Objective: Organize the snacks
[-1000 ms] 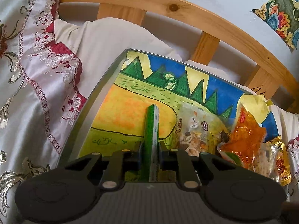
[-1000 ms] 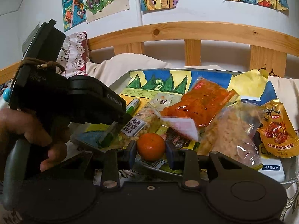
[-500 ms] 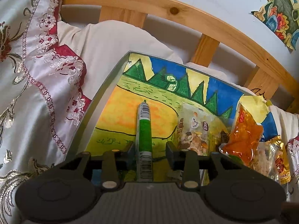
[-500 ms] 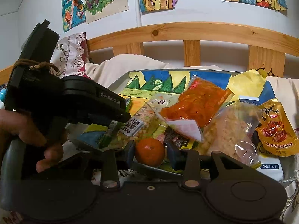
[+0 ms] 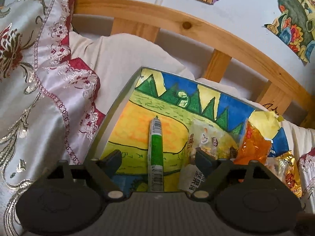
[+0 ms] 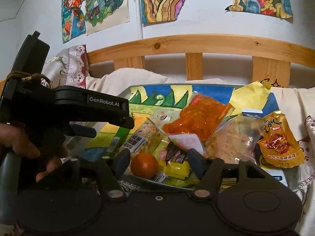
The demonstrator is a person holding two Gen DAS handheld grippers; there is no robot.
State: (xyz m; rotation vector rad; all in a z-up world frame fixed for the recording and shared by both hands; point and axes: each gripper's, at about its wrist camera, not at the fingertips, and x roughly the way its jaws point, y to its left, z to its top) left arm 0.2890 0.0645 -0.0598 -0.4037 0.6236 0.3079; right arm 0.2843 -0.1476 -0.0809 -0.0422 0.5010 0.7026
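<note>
While the left gripper [image 5: 156, 157] hangs over the tray's [image 5: 116, 116] near left part, its jaws are opening, wide apart now, and the green stick [image 5: 156, 153] lies flat between them on the drawing [image 5: 137, 125] that lines the tray, touching neither jaw. Left of the tray there's an embroidered cushion [image 5: 39, 90] and a pale pillow [image 5: 126, 59] behind it, all up against the wooden bed rail [image 5: 196, 31].

Just right of the stick sits a clear nut pack [image 5: 208, 137], then an orange bag [image 5: 254, 147], then a gold pouch [image 5: 291, 175] near the right edge.

From the right wrist view, a hand [image 6: 29, 147] on the far left holds the left gripper [image 6: 102, 126], with the green stick [image 6: 120, 137] poking out below it. The right gripper [image 6: 158, 162] is over the tray's [image 6: 149, 180] front rim, jaws opening too, and the tangerine [image 6: 144, 165] rests in the tray between them, close to the left jaw; can't tell if it touches. A small yellow packet [image 6: 177, 167] lies next to the tangerine, also between the jaws. Behind are the nut pack [image 6: 145, 135], the orange bag [image 6: 200, 116], a clear bag of pale bits [image 6: 232, 139] and the gold pouch [image 6: 277, 139] furthest right. Colourful drawings [image 6: 163, 0] hang on the wall above the rail.
</note>
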